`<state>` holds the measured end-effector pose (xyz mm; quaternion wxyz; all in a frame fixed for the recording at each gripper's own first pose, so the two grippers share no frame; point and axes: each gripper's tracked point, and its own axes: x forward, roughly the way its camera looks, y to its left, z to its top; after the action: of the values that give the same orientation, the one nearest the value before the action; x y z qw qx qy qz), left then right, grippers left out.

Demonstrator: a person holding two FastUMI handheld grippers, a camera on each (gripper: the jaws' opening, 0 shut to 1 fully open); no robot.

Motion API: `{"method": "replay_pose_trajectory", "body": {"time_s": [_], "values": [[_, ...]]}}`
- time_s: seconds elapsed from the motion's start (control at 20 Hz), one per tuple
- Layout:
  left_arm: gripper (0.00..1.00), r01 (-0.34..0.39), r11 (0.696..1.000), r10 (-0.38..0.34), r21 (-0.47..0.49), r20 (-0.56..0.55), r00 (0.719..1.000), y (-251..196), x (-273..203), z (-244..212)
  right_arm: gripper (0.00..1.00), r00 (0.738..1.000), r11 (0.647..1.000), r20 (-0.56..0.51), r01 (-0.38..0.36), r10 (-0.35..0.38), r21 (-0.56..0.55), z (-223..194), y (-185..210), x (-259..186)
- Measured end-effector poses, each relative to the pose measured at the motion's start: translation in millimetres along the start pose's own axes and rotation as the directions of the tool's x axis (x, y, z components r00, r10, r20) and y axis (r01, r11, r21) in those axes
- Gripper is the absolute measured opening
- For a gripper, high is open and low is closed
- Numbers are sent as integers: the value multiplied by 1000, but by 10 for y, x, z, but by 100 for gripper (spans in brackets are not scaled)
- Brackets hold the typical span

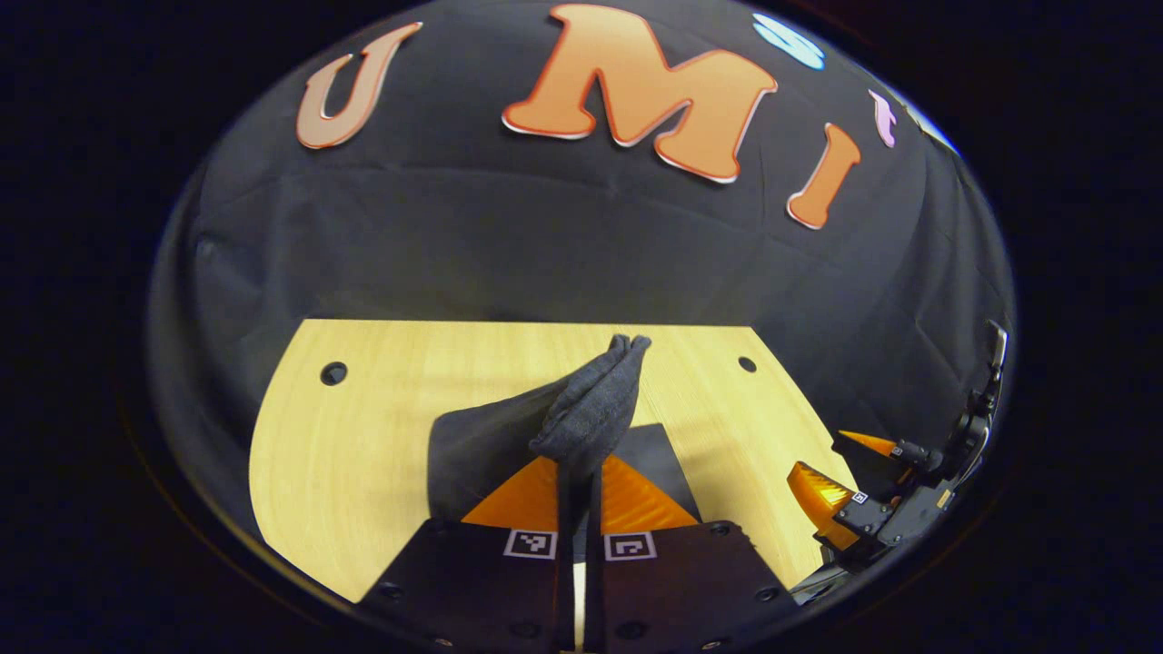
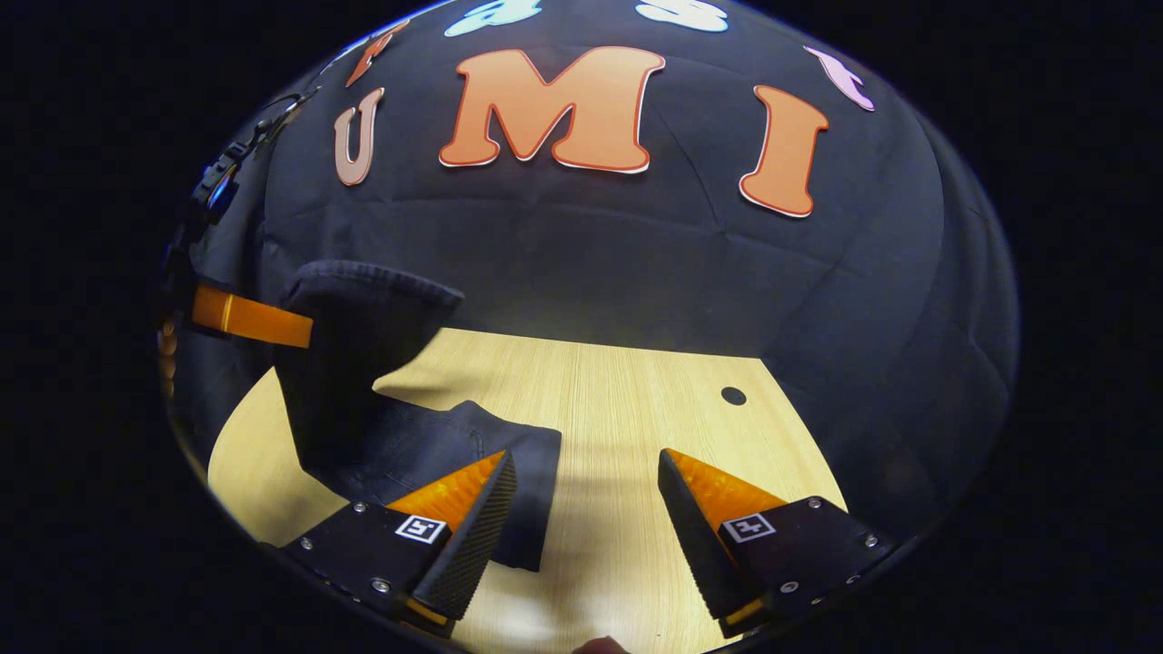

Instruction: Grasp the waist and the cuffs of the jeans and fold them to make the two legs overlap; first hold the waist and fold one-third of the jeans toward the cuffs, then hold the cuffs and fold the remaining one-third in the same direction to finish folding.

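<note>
One pair of dark jeans [image 2: 427, 454], two grippers, one light wooden table [image 2: 618, 400] with round holes in its top. In the left gripper view, nearest the camera, the left gripper [image 1: 579, 468] has its two fingers pressed together on a bunched fold of the jeans [image 1: 591, 400], which stands up from between the tips and is lifted off the table [image 1: 363, 427]; denim hangs down to the left behind the fingers. Two holes are counted in the tabletop here, one at each far corner. At the right edge of this view the right gripper [image 1: 840, 472] appears farther off, its fingers apart. In the right gripper view the right gripper [image 2: 586, 490] is spread wide with bare tabletop between its fingers and nothing held; the jeans lie just beside and partly behind its left finger [image 2: 463, 518]. Farther off at the left, the left gripper [image 2: 254, 318] holds a raised flap of the jeans above the table. One hole is counted on the far right of the tabletop.
</note>
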<state>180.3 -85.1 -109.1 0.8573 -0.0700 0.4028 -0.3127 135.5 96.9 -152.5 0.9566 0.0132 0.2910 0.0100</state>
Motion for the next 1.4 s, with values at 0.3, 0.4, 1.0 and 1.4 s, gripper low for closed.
{"method": "replay_pose_trajectory", "body": {"time_s": [0.3,0.4,1.0,1.4], "values": [[5,-8,997,15,71,-99,995,-359,437,-429,95,1000,1000,-24,7,-7,5,-118,-215,34],[5,-17,993,33,115,-140,990,-460,536,-587,95,999,1000,-33,10,-9,17,-174,-294,51],[75,103,959,-56,264,-181,982,-983,384,-1162,95,999,999,10,-35,35,0,-77,-340,41],[95,-133,980,96,147,236,967,-352,-277,-401,95,960,995,261,-96,99,-23,589,-35,-342]]}}
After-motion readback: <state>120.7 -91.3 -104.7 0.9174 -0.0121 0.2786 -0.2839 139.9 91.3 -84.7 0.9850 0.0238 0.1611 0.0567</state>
